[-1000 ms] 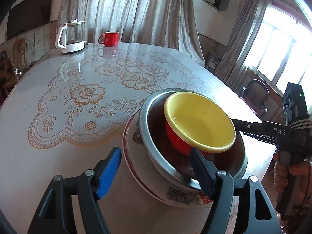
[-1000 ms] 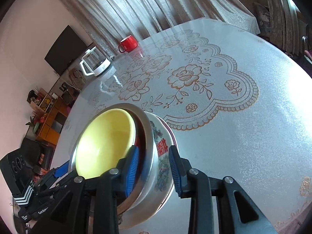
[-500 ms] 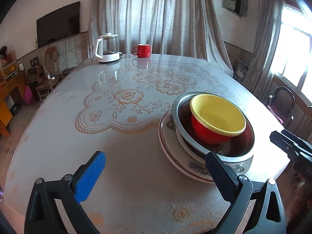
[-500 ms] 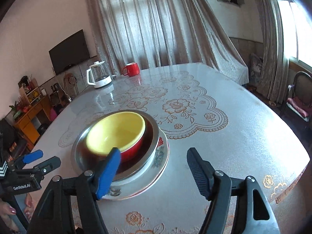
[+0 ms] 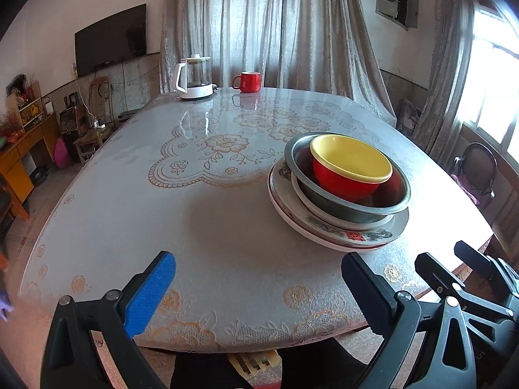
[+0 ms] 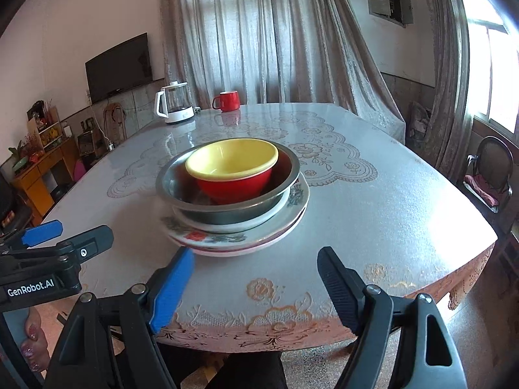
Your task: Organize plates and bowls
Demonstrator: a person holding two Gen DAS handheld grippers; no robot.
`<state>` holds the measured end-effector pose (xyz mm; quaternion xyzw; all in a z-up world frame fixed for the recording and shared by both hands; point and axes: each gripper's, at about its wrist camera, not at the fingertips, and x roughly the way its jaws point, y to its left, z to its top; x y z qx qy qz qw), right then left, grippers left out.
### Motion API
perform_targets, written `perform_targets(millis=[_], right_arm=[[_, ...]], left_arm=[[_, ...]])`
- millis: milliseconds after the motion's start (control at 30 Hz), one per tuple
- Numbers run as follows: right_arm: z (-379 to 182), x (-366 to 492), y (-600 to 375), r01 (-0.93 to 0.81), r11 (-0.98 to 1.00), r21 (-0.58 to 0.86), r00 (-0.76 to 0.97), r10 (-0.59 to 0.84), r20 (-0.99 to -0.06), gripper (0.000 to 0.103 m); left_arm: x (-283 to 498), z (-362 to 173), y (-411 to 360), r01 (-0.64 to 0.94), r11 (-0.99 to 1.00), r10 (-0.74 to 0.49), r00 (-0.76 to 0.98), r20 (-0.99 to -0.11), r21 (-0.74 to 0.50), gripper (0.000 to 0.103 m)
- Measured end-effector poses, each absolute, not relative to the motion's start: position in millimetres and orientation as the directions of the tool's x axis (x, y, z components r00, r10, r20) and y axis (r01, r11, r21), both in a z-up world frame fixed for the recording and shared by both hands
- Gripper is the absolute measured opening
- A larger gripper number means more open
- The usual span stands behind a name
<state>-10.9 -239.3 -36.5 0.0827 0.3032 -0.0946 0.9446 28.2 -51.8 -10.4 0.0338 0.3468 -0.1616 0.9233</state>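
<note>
The left hand-held gripper (image 5: 256, 291) is being held with its jaws wide apart and nothing between them, over the near edge of the worktop (image 5: 211, 227). The right hand-held gripper (image 6: 256, 285) is being opened, its jaws likewise bare, just short of the stack.

The dishes are sitting nested near the worktop's front edge: a yellow-lined red bowl (image 6: 235, 171) is resting inside a dull metal bowl (image 6: 227, 207), which is being carried by a white dish on a flower-patterned plate (image 6: 253, 236). The stacking step is judged to be finished or nearly so. If anything is called for next, it is probably a two-sided grip under the plate's rim, since the glazed and metal surfaces are likely to slip.

The worktop is being covered by a glossy embossed cloth with orange flowers. A kettle (image 5: 193, 77) and a red mug (image 5: 248, 81) are standing well apart at the far edge.
</note>
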Motion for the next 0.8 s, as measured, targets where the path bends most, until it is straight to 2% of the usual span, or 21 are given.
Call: perform_targets(millis=[800], right_arm=[[-35.6, -17.2, -229.5, 0.234, 0.968, 0.087, 0.791, -0.138, -0.596, 0.08]], left_arm=[[18.7, -10.3, -52.2, 0.336, 0.94, -0.289, 0.699, -0.654, -0.056, 0.103]])
